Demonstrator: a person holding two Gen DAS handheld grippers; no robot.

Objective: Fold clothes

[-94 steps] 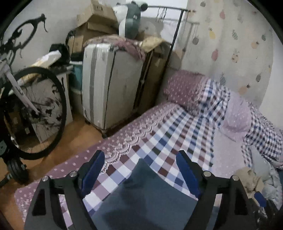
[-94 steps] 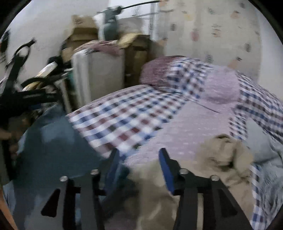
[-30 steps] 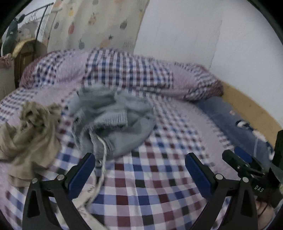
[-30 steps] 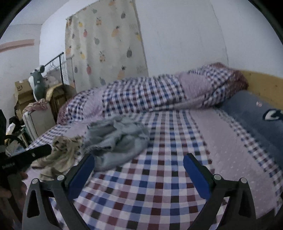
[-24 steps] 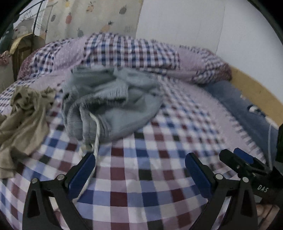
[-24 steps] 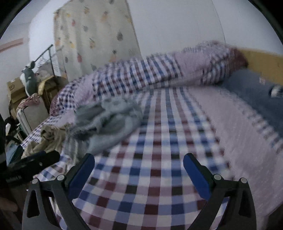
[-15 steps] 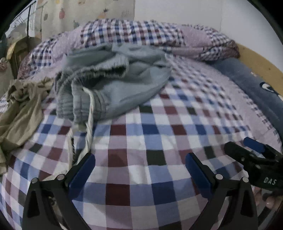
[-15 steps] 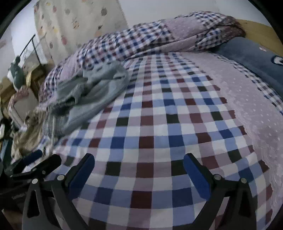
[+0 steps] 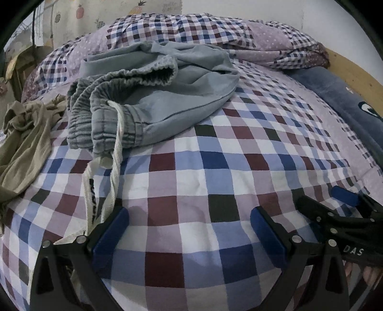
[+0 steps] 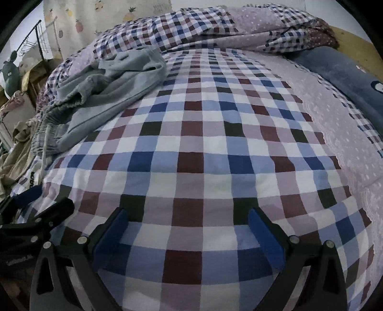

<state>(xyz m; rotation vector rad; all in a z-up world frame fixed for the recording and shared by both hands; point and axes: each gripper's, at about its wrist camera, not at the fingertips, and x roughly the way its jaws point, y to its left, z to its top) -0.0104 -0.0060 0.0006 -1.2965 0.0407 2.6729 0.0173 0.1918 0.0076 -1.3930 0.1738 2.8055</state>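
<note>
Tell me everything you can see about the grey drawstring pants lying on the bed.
The grey pants lie crumpled and unfolded on the checked bedsheet, their far part against the rolled checked quilt. They look like soft, washed cotton. The gathered elastic waistband faces the left gripper, gaping open. A flat white drawstring with dark lettering trails from it across the sheet toward that gripper's left finger. A crumpled tan garment lies beside the waistband. Neither gripper touches the pants.

A bed with a checked sheet (image 10: 191,148) fills the dim room, a rolled checked quilt (image 10: 215,26) and blue pillow (image 10: 335,64) at its far side, a wooden headboard (image 9: 354,71), white wall (image 9: 239,9), pineapple-print curtain (image 10: 107,14) and clothes rack (image 10: 36,40) behind.
</note>
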